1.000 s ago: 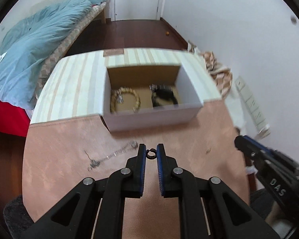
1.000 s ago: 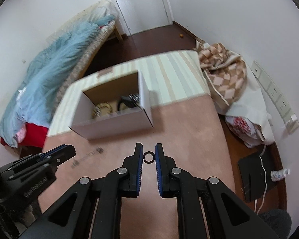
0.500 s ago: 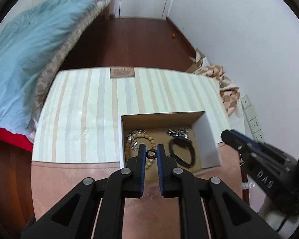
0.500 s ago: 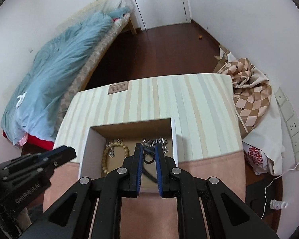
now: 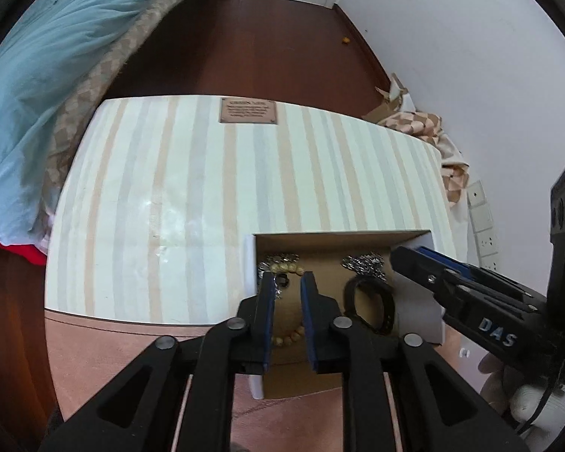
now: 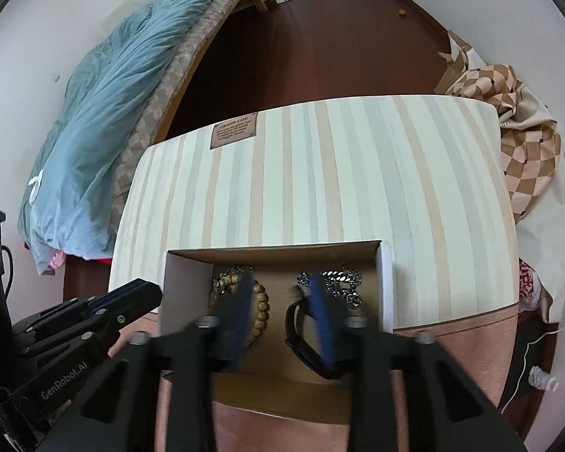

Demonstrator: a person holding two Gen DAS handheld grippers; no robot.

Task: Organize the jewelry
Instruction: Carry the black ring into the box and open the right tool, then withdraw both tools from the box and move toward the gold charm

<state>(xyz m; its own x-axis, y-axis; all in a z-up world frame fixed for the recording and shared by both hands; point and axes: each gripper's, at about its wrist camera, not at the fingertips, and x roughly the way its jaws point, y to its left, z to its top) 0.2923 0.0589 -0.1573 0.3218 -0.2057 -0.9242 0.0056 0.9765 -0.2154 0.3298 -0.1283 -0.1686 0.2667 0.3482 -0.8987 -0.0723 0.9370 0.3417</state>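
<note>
I count one open cardboard box [image 6: 386, 286] on the bench [image 6: 452, 358], low in the frame centre in both views. Inside it I see three larger items: one wooden bead bracelet [image 6: 261, 310] at left, one black band [image 6: 301, 350] at right, one silver chain [image 6: 339, 282] at the upper right of the box. One small dark ring [image 5: 282, 281] lies in the box just past the left claw [image 5: 287, 287], whose jaws stand slightly apart and empty. The right claw [image 6: 280, 293] is spread wide over the box, blurred, holding nothing, and hides part of the bracelet and band.

A striped cloth [image 6: 320, 173] covers the far bench; its brown label [image 6: 234, 129] reads "GREEN LIFE". Claw bodies read "DAS" and "GenRobot.AI". A bed with one blue duvet [image 6: 113, 113] fills the upper left.
</note>
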